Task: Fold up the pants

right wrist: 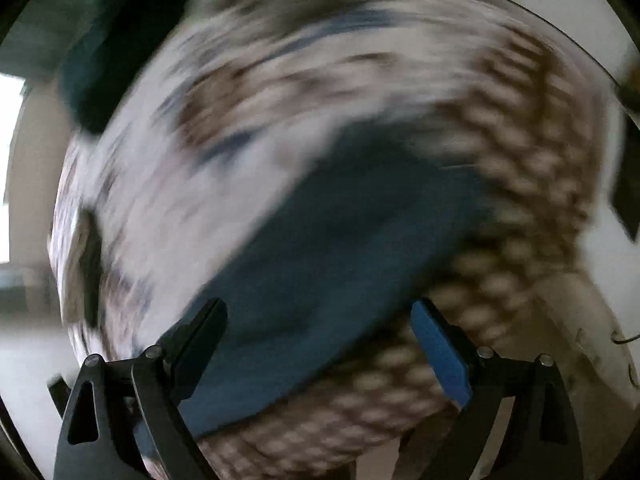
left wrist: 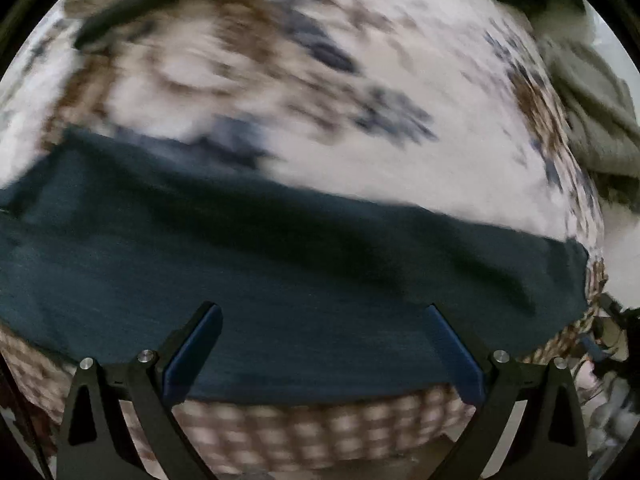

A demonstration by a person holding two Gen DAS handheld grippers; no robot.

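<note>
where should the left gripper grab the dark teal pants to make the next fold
Probably the near long edge of the dark teal pants, where it meets the checkered border of the bedspread. The cloth lies flat in a long band, so only an edge offers a lip to pinch. Come straight down with the open left gripper, one finger sliding under that edge. Blur hides any hem or seam.

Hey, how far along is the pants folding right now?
Done: the dark blue pants lie flat as one long band on the patterned bedspread, so at least one fold looks made, though blur hides the layers. In hand: nothing; the left gripper and right gripper are both open and empty above the cloth. Left: probably folding the band shorter.
</note>
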